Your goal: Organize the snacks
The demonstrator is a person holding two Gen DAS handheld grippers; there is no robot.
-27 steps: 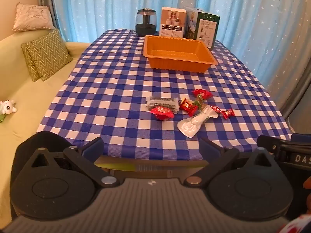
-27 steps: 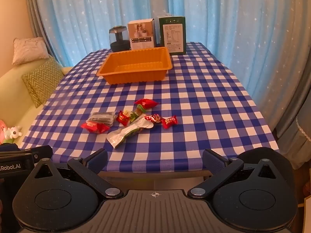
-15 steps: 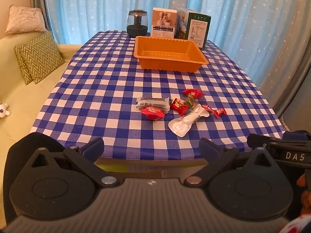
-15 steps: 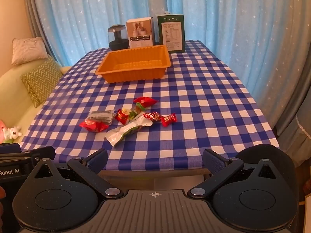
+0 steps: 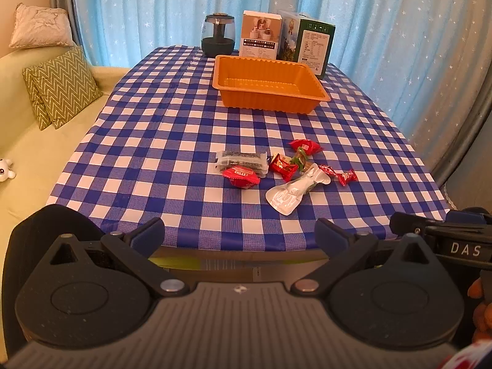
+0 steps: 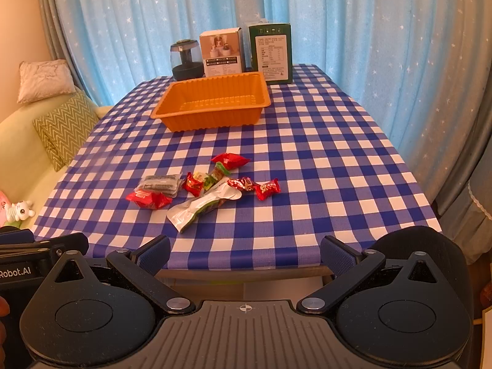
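Note:
Several wrapped snacks lie in a loose cluster on the blue checked tablecloth: a grey packet [image 5: 241, 160] [image 6: 160, 183], red wrapped sweets [image 5: 241, 176] [image 6: 149, 200], a white pouch [image 5: 295, 192] [image 6: 204, 206] and a red twist candy [image 5: 346, 176] [image 6: 267, 188]. An empty orange tray [image 5: 267, 100] [image 6: 212, 117] stands farther back. My left gripper [image 5: 240, 236] is open and empty, at the table's near edge. My right gripper [image 6: 245, 252] is open and empty, also short of the near edge.
A dark jar [image 5: 217, 35], a white box [image 5: 259, 38] and a green box [image 5: 310, 43] stand at the table's far end before blue curtains. A yellow sofa with cushions [image 5: 61, 87] runs along the left. The other gripper shows at each view's edge.
Both grippers shifted slightly; the left view swung a little so the table sits more to the right. The snacks and tray have not moved. Both jaws stayed open.

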